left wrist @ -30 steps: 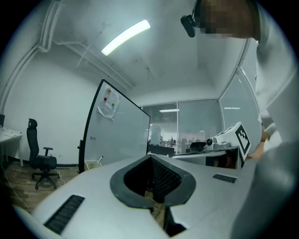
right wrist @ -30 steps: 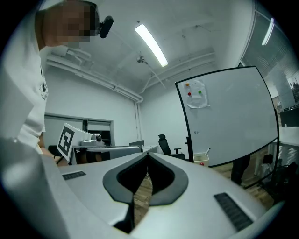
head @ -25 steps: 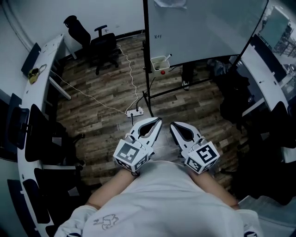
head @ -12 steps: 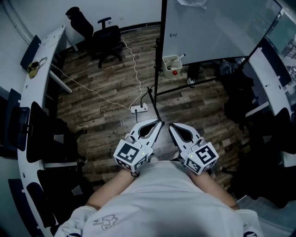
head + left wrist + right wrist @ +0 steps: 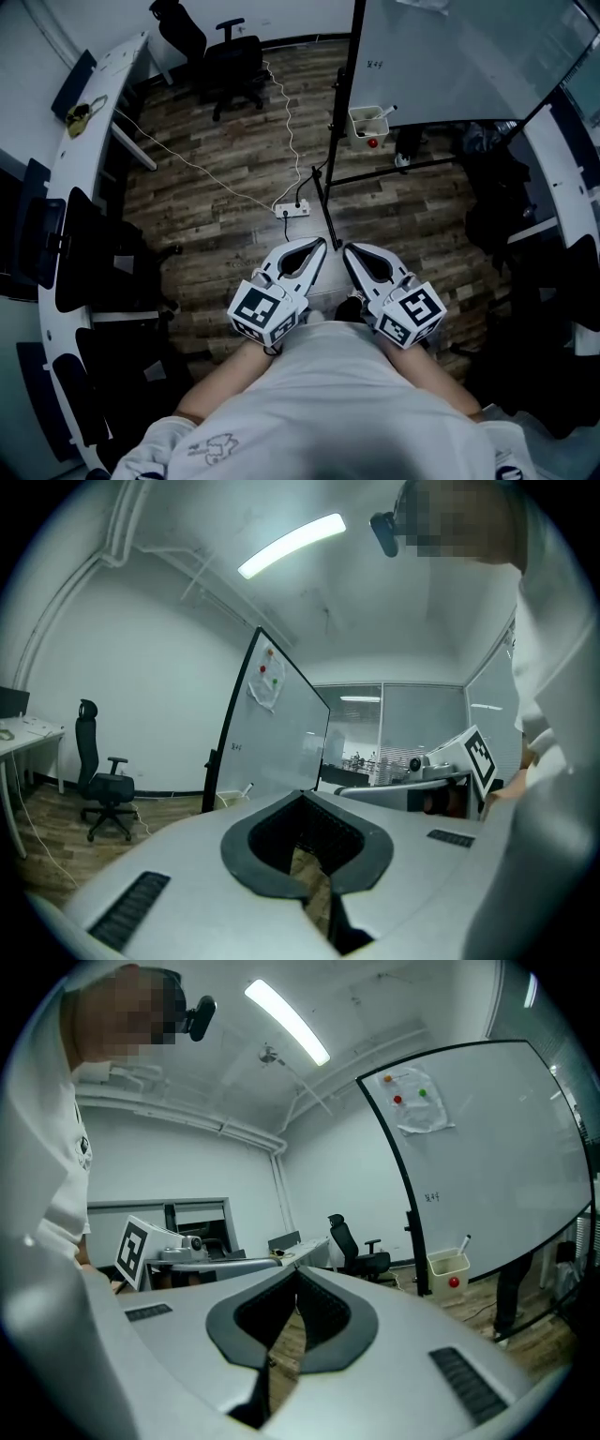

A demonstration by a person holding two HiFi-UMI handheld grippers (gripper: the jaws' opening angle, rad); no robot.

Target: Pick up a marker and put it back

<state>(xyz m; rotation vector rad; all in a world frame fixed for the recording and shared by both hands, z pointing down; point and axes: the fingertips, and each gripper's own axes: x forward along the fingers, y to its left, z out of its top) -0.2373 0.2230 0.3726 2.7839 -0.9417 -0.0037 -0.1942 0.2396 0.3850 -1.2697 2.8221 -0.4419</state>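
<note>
A marker [image 5: 386, 111] stands in a small white box [image 5: 366, 123] fixed to the stand of a large whiteboard [image 5: 450, 56], with a red round thing [image 5: 372, 143] on the box's front. In the right gripper view the marker [image 5: 463, 1243] and the box [image 5: 446, 1272] show far off at the right. My left gripper [image 5: 319, 245] and right gripper [image 5: 348, 249] are held side by side close to the person's body, well short of the board. Both are shut with nothing between the jaws.
A black office chair [image 5: 234, 61] stands at the back. A power strip [image 5: 292, 209] with a white cable lies on the wooden floor ahead of the grippers. A curved white desk [image 5: 67, 187] with dark chairs runs along the left, and another desk [image 5: 562, 178] along the right.
The whiteboard, box and power strip have slid to the right in the head view as the person shifted. Both grippers stay shut in the same place against the body.
</note>
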